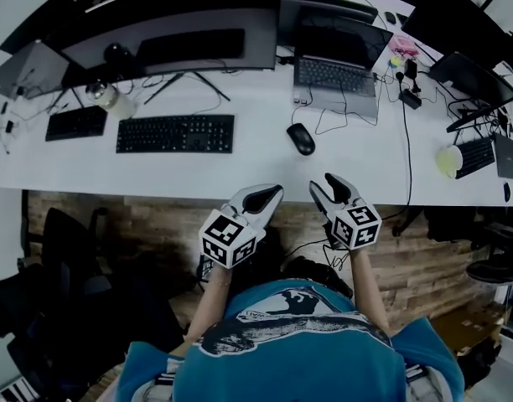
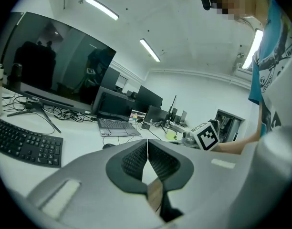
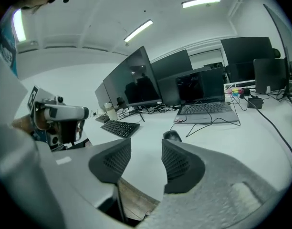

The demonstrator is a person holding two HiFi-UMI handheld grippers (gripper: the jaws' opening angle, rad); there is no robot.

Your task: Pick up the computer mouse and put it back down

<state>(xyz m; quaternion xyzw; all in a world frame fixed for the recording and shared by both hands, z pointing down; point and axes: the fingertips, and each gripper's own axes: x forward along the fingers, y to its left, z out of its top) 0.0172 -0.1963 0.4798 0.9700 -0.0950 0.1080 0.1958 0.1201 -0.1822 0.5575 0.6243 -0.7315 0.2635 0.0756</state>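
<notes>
The mouse (image 1: 301, 138) lies on the white worktop (image 1: 256, 170), just in front of the laptop (image 1: 336, 74) and right of the keyboard (image 1: 176, 133), with nothing touching it. Both grippers hang at the near edge, well short of it. The left gripper (image 1: 272, 194) has its fingers pressed together with nothing between them; the right gripper (image 1: 328, 182) has its fingers spread and empty, pointing roughly toward the mouse. Whether a lift has already been done cannot be told; as things lie, the reach, the grasp, the lift and the setting down look to be ahead. The worktop is long and crowded with monitors (image 1: 189, 32), cables and more keyboards; the floor (image 1: 139, 216) below is wood plank, and strip lights (image 2: 101, 7) cross a white office ceiling
</notes>
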